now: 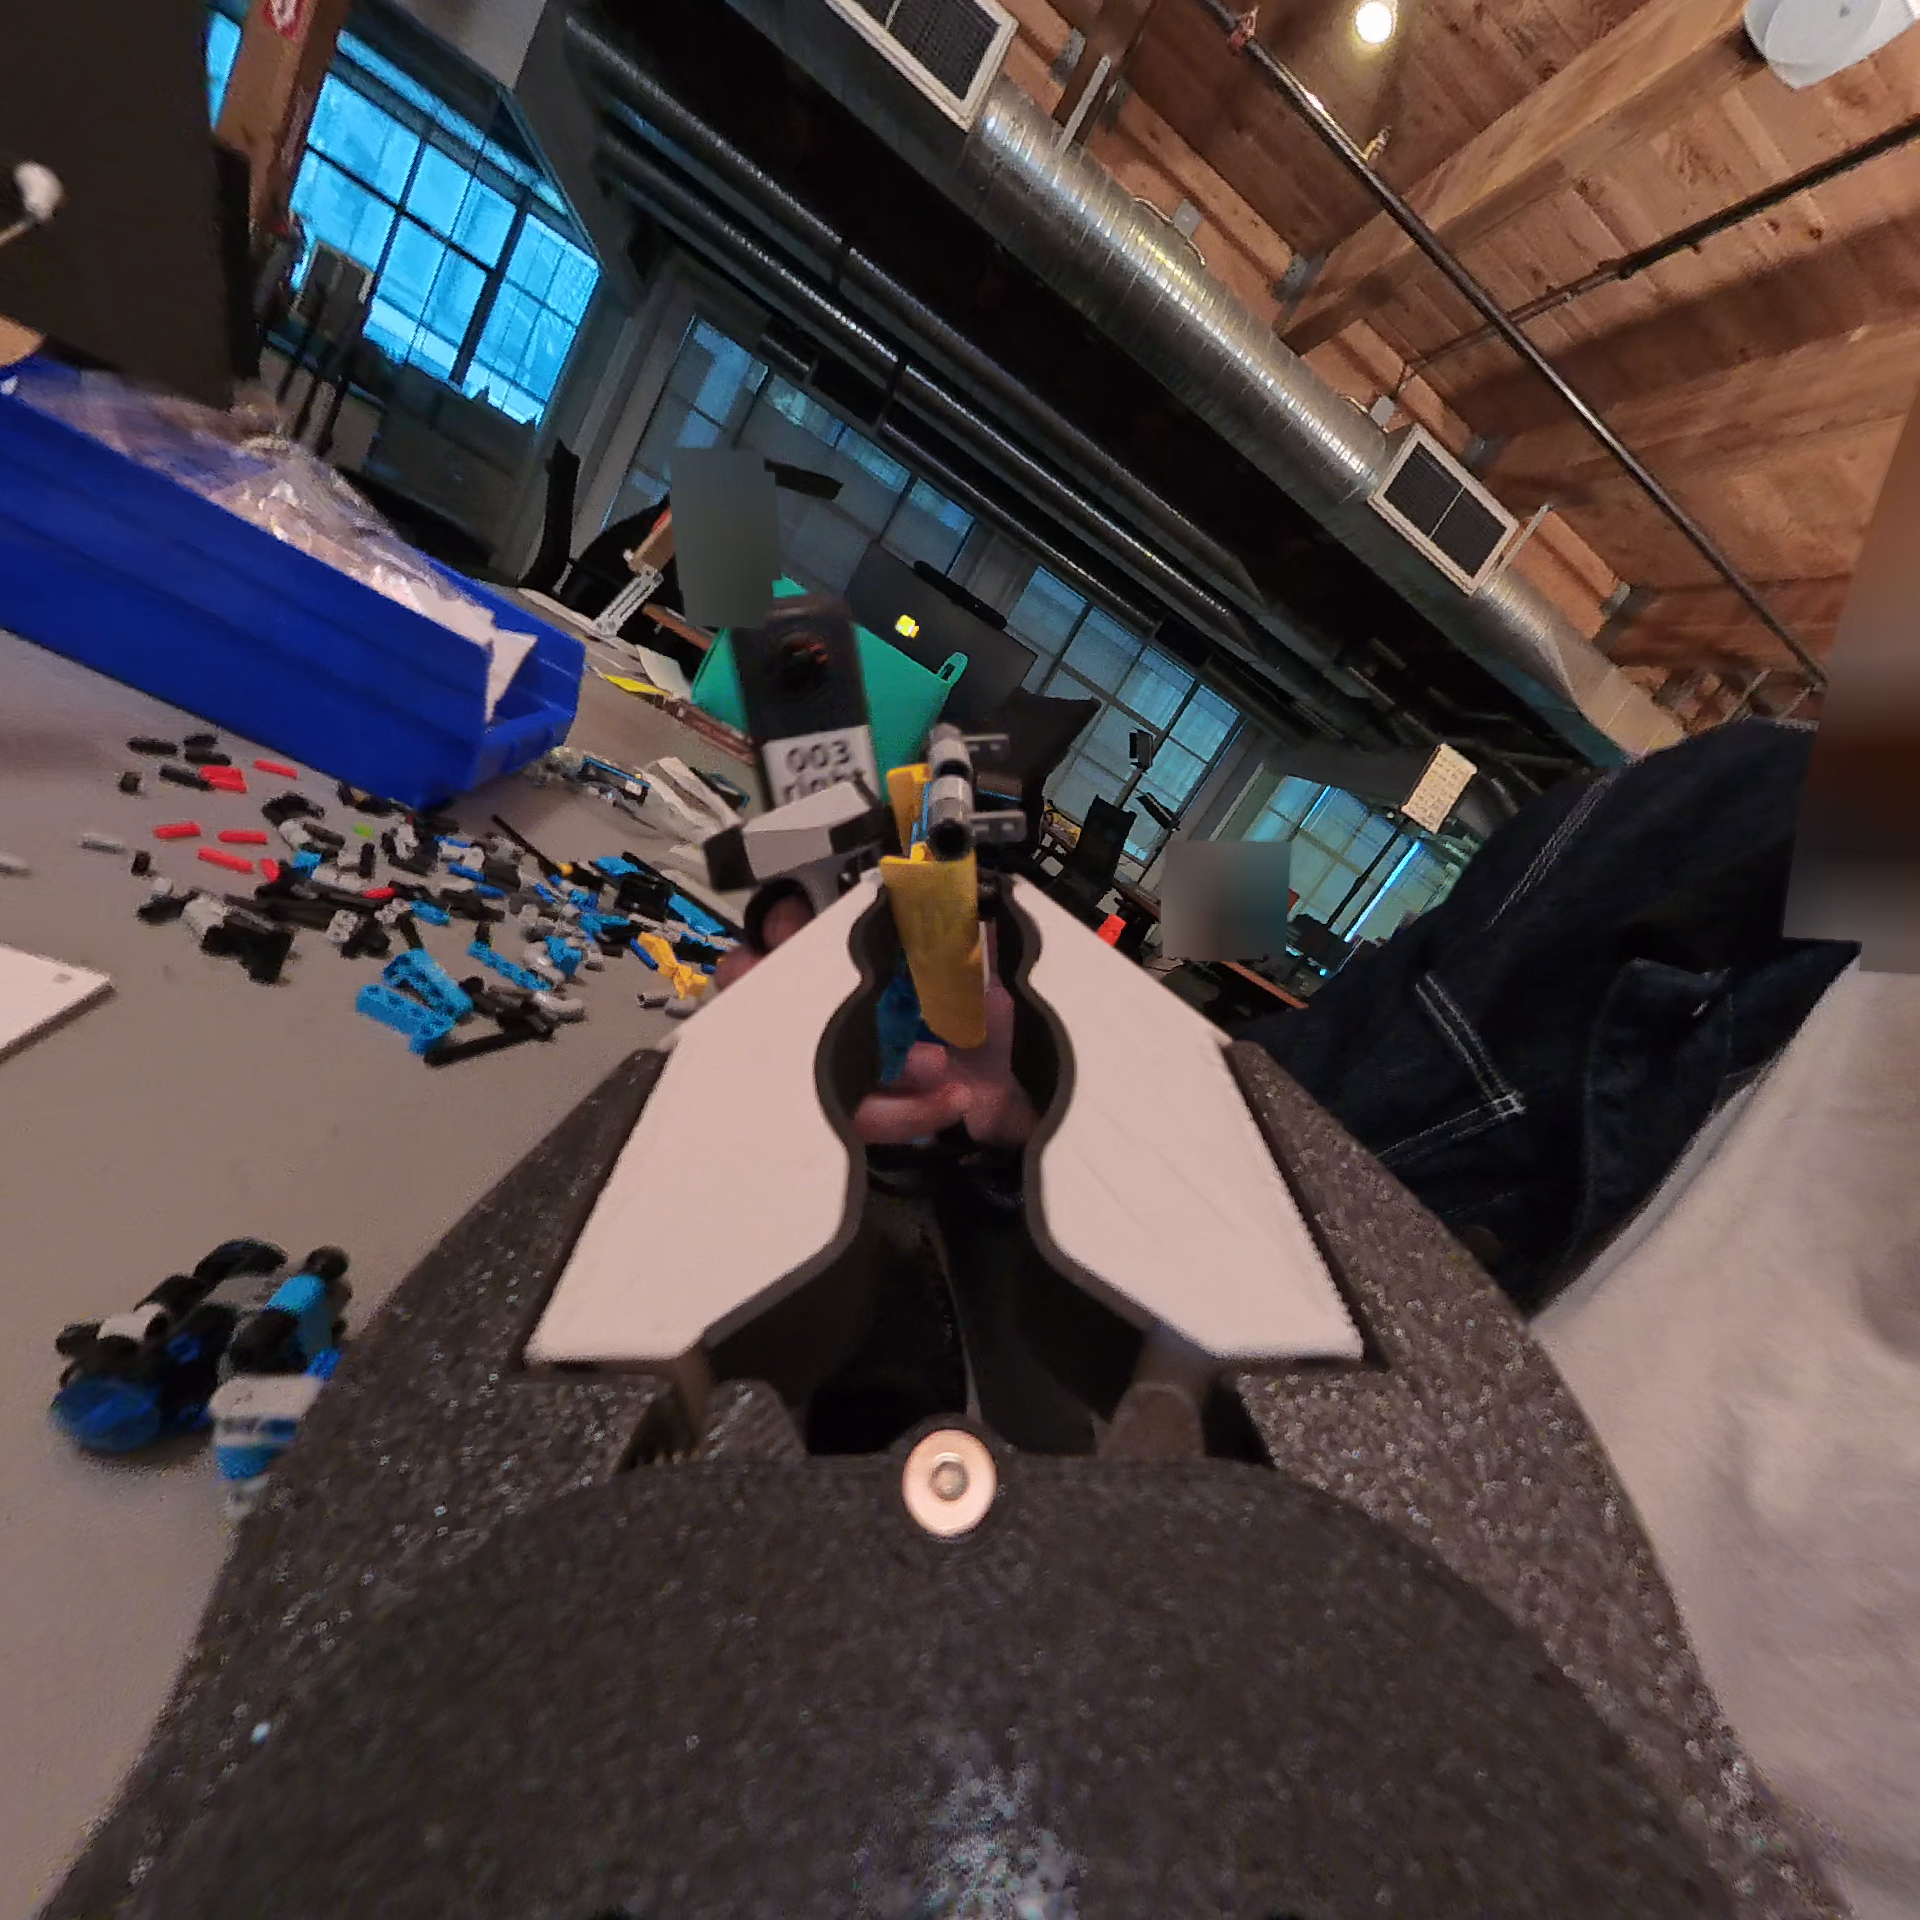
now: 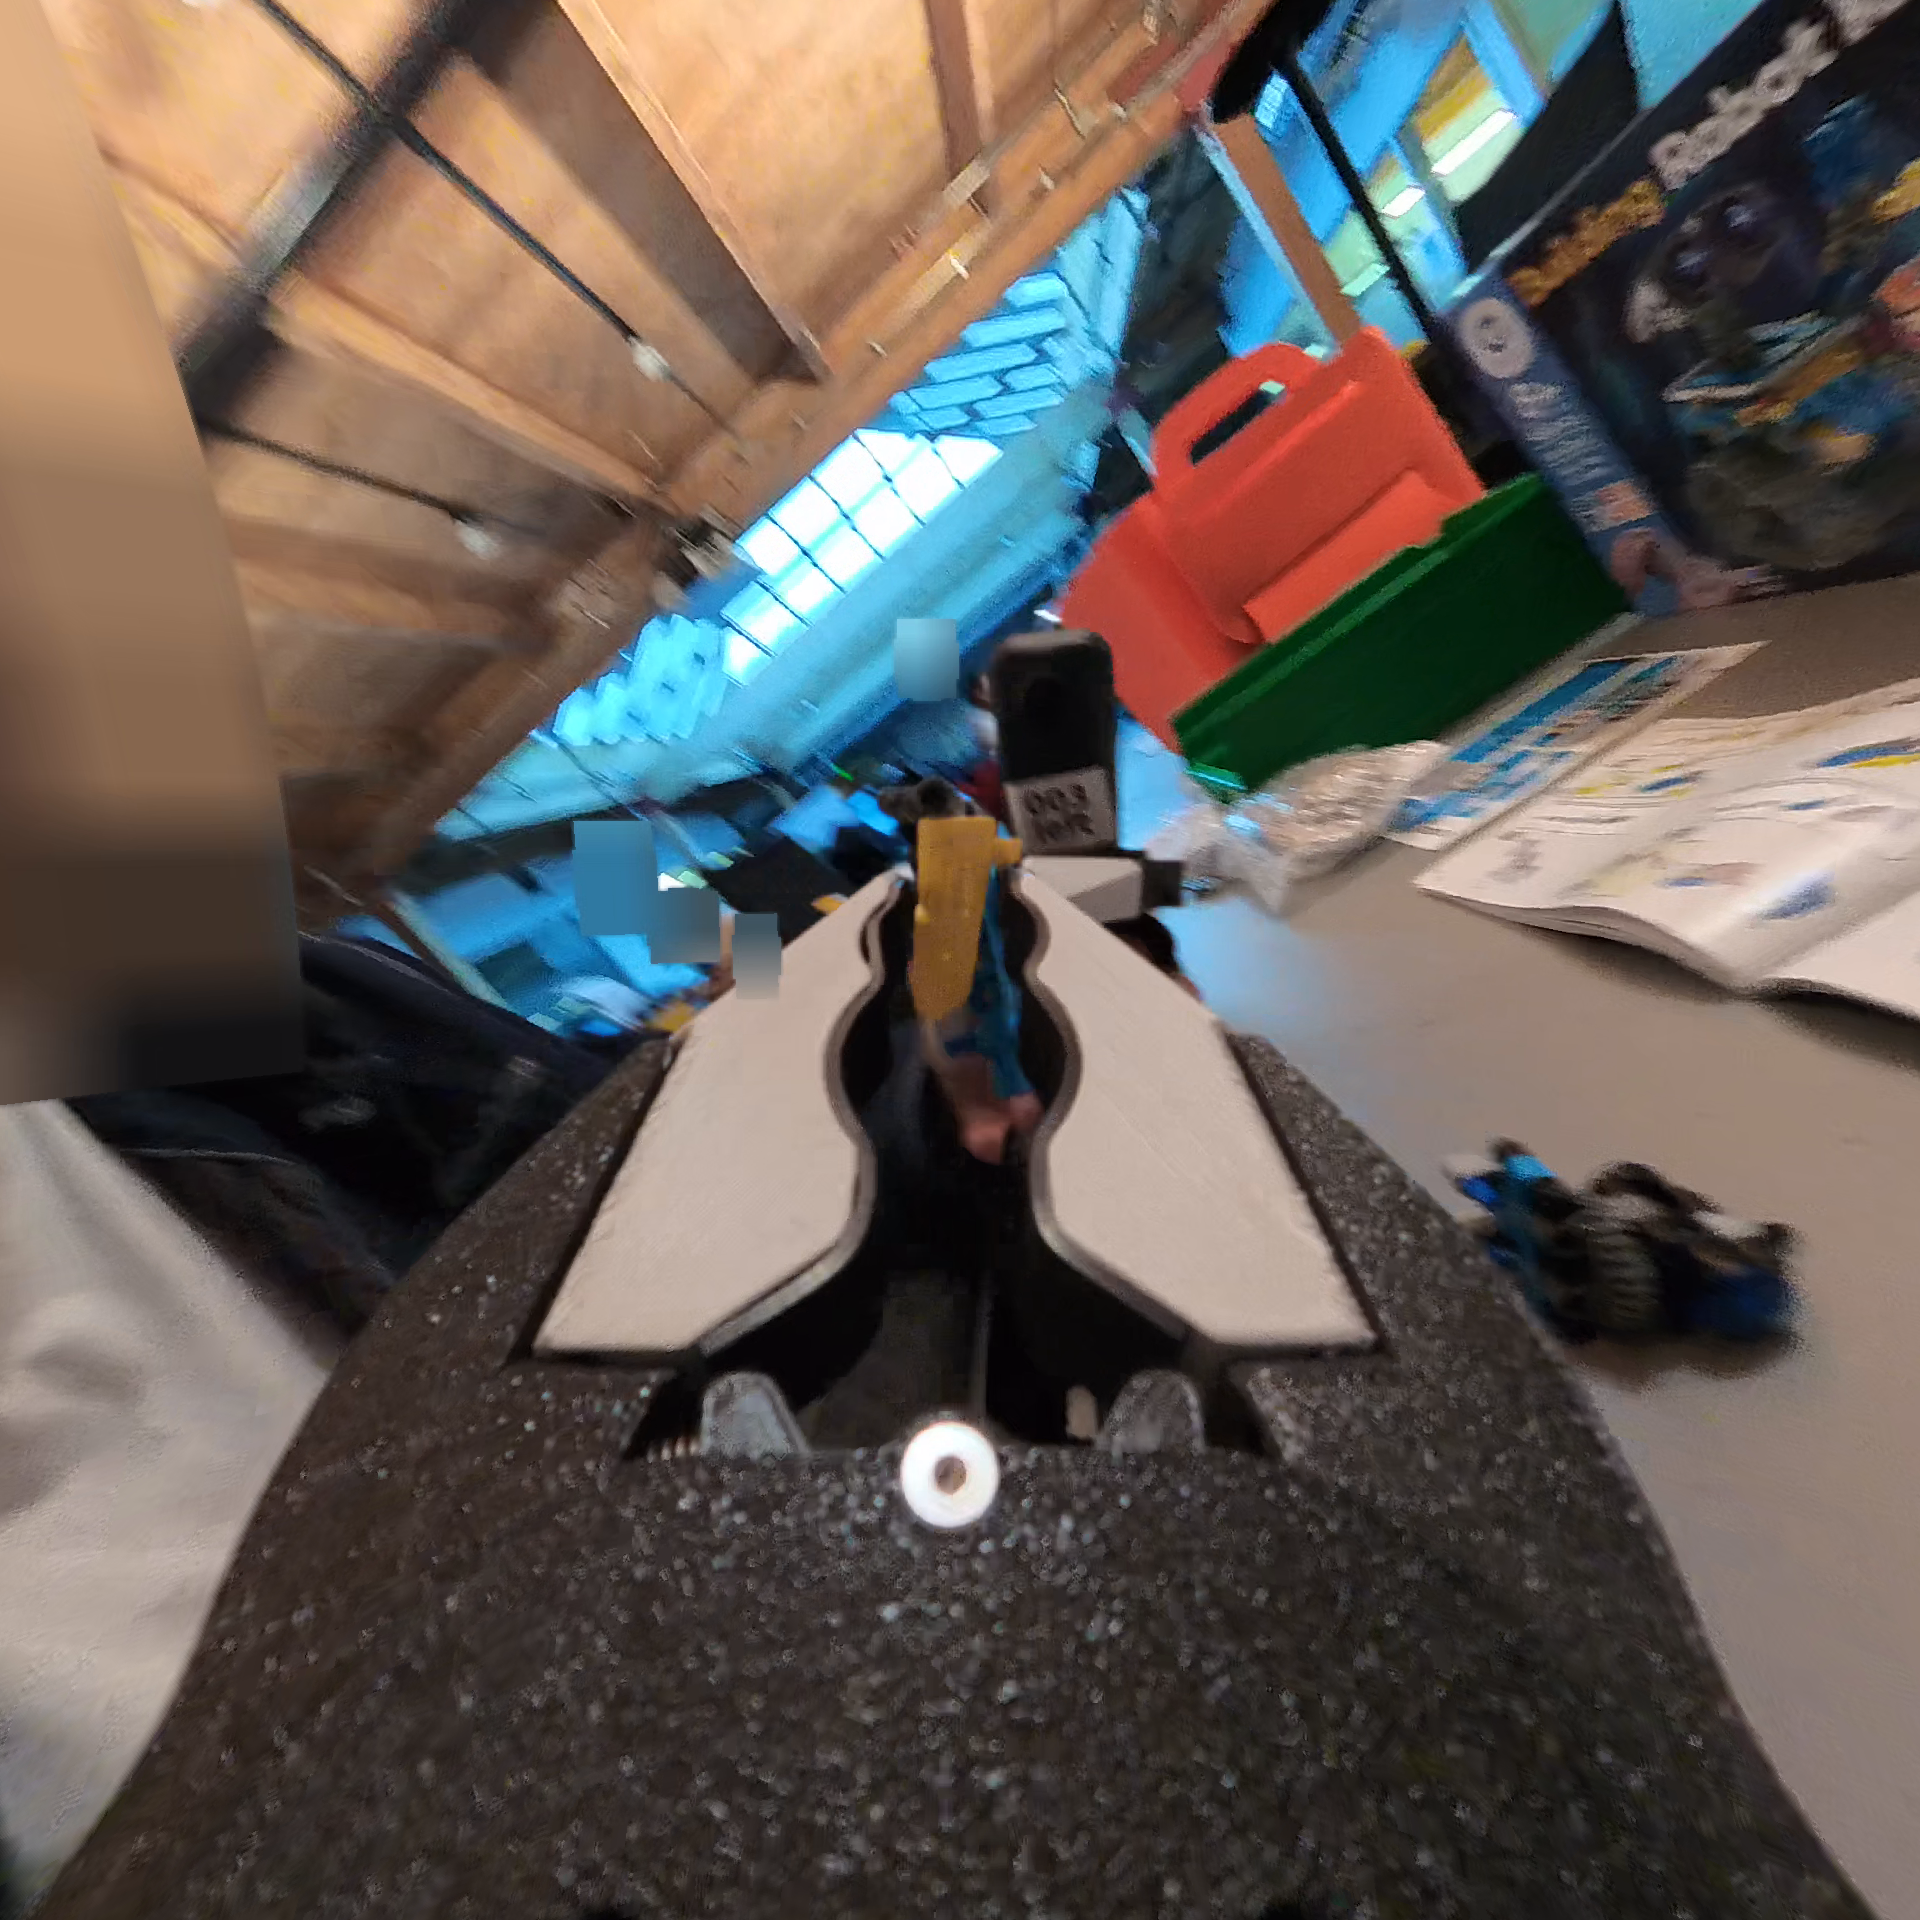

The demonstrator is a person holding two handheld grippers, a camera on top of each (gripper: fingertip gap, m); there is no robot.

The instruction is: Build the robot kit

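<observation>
My left gripper (image 1: pixel 940 894) is shut on a small brick assembly (image 1: pixel 940 966) with a yellow panel, blue parts and a grey-black axle end. It holds the assembly up above the grey table (image 1: pixel 208 1122). My right gripper (image 2: pixel 958 883) faces it from the other side and is shut on the same yellow and blue assembly (image 2: pixel 945 935). Each gripper's black camera body shows just beyond the assembly in the other's view: the right one (image 1: pixel 805 686) and the left one (image 2: pixel 1055 707). A person's hand (image 1: pixel 935 1101) shows behind the assembly.
Loose black, blue, red and grey pieces (image 1: pixel 416 914) are scattered below a blue bin (image 1: pixel 260 623). A small blue-black wheeled build (image 1: pixel 197 1351) (image 2: pixel 1642 1257) lies near me. An open instruction booklet (image 2: pixel 1662 831), an orange case (image 2: pixel 1278 520), a green bin (image 2: pixel 1403 644) and a printed box (image 2: pixel 1766 312) stand at the right. The grippers are tip to tip, or close to it. Left tips and right tips are each some 15 centimeters from the small blue-black wheeled build (image 1: pixel 197 1351). It is also in sight in the right wrist view (image 2: pixel 1609 1193).
</observation>
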